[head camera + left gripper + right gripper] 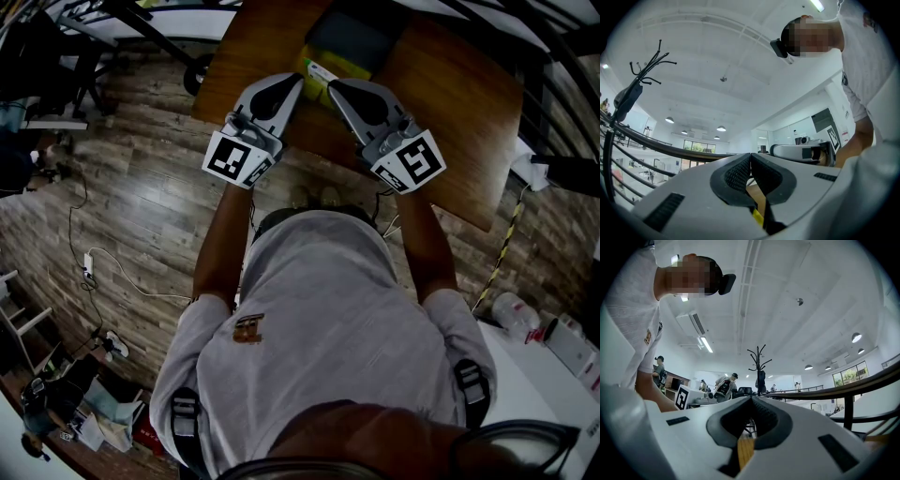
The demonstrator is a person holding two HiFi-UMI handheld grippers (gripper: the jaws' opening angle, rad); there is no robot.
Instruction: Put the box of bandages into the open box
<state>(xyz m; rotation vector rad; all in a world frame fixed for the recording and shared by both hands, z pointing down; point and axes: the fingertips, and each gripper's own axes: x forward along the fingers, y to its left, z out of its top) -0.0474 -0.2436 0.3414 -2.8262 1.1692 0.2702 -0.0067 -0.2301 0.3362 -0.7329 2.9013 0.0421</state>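
Observation:
In the head view both grippers lie low over the brown wooden table (450,103), tips close together and pointing away from the person. The left gripper (298,81) and the right gripper (333,86) are both shut with nothing between their pads. Just beyond the tips lies a yellow-green and white box of bandages (319,73), at the near edge of a dark open box (354,37); whether it sits inside I cannot tell. The left gripper view shows its jaws (750,157) closed; the right gripper view shows the same (751,399).
Wood-plank floor (141,169) surrounds the table, with cables and clutter at the left. A coat stand (758,362) and a dark railing (843,385) show in the right gripper view. A white table (534,394) with small packages stands at the lower right.

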